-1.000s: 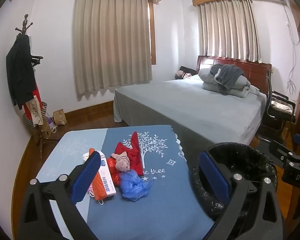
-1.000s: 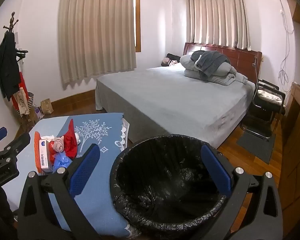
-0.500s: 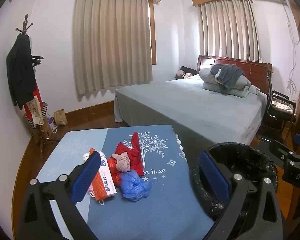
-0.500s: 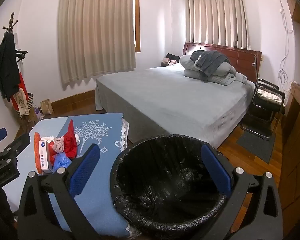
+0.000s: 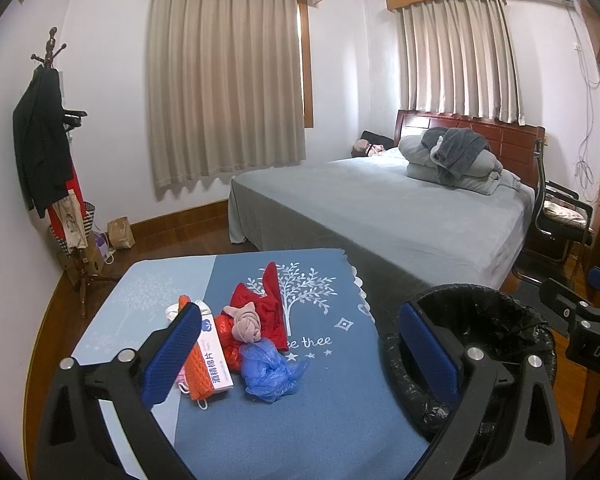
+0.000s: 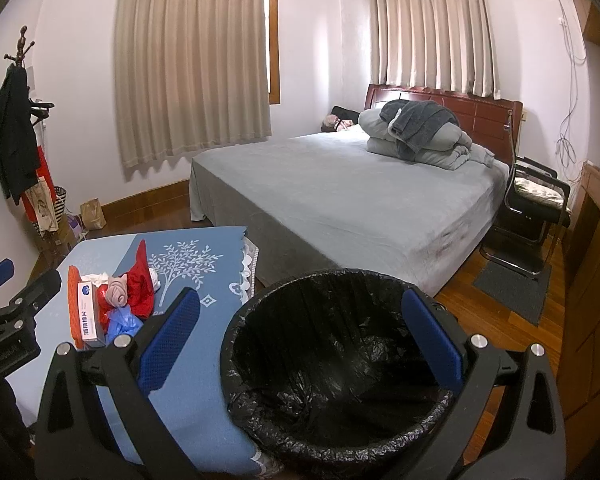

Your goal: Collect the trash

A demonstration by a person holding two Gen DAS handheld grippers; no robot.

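My left tongs (image 5: 300, 354) are spread wide and grip nothing, their 2 blue pads filling the lower part of the left view above the table (image 5: 320, 420). Between the pads, at lower centre, lies the trash in a tight heap: a blue bag (image 5: 270, 372) nearest me, a pink wad (image 5: 246, 322) on top of a red bag (image 5: 266, 304) just behind it, and to the left a box (image 5: 214, 358) lying against an orange pack (image 5: 198, 372), partly hidden by the left pad. A white mask (image 5: 192, 306) peeks out behind the box.

My right tongs (image 6: 300, 338) are spread wide too, empty, over the bin (image 6: 340, 364) with its black liner, which fills the lower centre of the right view. The bin stands just beside the table's right edge. In that view the trash heap sits at middle left, well apart from the bin.

Behind the table, a bed (image 5: 380, 208) crosses the centre right of both views, with folded bedding (image 5: 452, 164) at its head. A coat rack (image 5: 52, 152) stands at the left edge and a chair (image 6: 536, 208) at the right.
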